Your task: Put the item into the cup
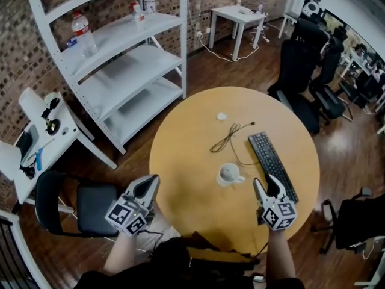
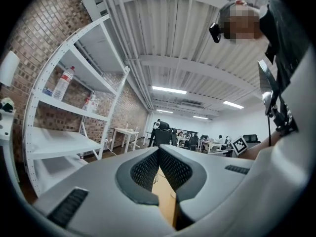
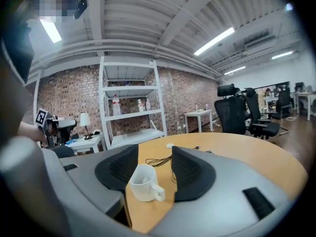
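Observation:
A white cup (image 1: 229,174) stands upright near the middle of the round wooden table (image 1: 186,161), its handle to the right. In the right gripper view the cup (image 3: 143,181) sits just beyond my open jaws, untouched, and a pale lump shows inside it; what it is I cannot tell. My right gripper (image 1: 265,184) hovers right of the cup, by the keyboard's near end. My left gripper (image 1: 151,182) is at the table's left edge, its pads (image 2: 148,169) closed together on nothing. A small white item (image 1: 221,116) lies on the far side of the table.
A black keyboard (image 1: 272,164) lies right of the cup, and a thin black cable (image 1: 231,136) trails behind it. White shelving (image 1: 120,59) stands to the far left, black office chairs (image 1: 307,71) to the far right, and a black chair (image 1: 78,203) by my left side.

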Motion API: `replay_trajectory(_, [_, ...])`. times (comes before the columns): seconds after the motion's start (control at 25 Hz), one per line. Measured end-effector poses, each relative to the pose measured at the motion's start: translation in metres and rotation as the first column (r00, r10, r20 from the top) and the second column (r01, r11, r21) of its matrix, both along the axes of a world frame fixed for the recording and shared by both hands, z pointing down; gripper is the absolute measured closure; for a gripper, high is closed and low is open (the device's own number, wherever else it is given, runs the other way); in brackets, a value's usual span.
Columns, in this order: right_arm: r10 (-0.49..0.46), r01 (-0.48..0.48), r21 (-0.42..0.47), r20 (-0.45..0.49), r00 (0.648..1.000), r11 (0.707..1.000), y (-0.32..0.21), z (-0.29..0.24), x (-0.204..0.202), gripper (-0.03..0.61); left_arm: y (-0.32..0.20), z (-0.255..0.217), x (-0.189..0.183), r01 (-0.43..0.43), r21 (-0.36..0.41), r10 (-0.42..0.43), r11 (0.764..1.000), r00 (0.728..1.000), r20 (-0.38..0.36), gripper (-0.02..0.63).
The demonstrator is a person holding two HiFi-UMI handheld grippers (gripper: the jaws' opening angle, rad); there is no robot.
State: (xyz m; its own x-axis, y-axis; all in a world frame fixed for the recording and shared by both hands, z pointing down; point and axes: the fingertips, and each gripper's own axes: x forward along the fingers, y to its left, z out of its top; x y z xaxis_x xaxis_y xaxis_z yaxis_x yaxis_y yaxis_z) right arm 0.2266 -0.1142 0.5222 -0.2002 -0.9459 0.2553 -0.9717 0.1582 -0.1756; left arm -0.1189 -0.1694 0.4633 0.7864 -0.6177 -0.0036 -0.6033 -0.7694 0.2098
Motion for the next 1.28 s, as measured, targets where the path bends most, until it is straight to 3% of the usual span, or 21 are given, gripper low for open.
replay_trajectory(0.08, [0.07,-0.074,0.055,0.066,0.995,0.996,0.026,-0.014,0.023,0.361,-0.002,-0.004,0.02,-0.041,0.013,0.041,0.999,0.999,0.004,0.621])
replay_trajectory(0.2, [0.181,-0.198,0.115,0.142,0.973,0.973,0.067,-0.025,0.05,0.412,-0.005,-0.012,0.046,-0.096,0.039,0.095,0.995,0.995,0.013,0.621])
replay_trajectory(0.36, [0.309,-0.329,0.146,0.14,0.941,0.933,0.105,-0.025,0.074,0.463,-0.008,-0.017,0.064,-0.141,0.048,0.141,0.989,0.99,0.005,0.621])
replay_trajectory(0.48, [0.375,-0.388,0.161,0.109,0.921,0.907,0.123,-0.029,0.086,0.568,-0.008,-0.016,0.075,-0.155,0.043,0.156,0.987,0.988,-0.012,0.621])
replay_trajectory(0.76, [0.396,-0.406,0.182,0.092,0.914,0.895,0.137,-0.035,0.09,0.569,-0.003,-0.015,0.101,-0.21,0.054,0.209,0.976,0.978,0.011,0.621])
replay_trajectory(1.28, [0.381,-0.391,0.189,0.086,0.921,0.901,0.126,-0.039,0.088,0.569,-0.011,-0.015,0.086,-0.162,0.057,0.163,0.985,0.987,0.001,0.621])
